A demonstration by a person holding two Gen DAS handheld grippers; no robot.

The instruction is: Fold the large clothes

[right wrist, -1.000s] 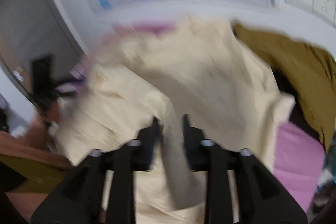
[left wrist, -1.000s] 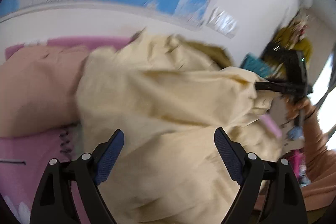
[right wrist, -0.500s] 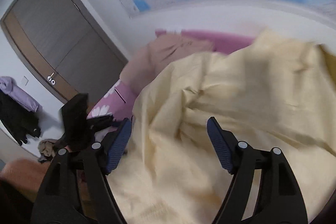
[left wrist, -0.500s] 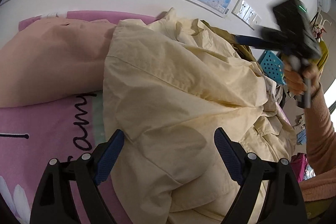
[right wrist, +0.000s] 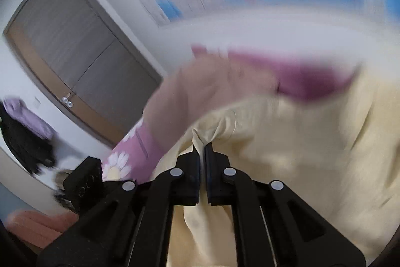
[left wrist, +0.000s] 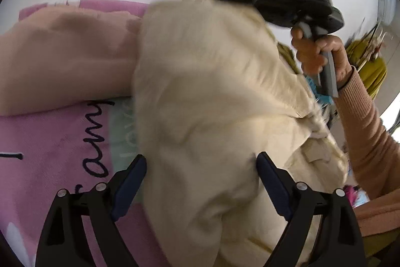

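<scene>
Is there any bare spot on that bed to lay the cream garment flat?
Only the pink bedspread left of the cream garment, below the peach garment, lies bare. The right side is crowded: an olive garment and the person's sleeve.

matt cream cloth garment (left wrist: 212, 104), pink fleece blanket (left wrist: 50, 147)

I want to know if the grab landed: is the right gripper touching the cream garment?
Touching. In the right wrist view the right gripper has just closed, and a fold of the cream garment is pinched between its pads.
</scene>
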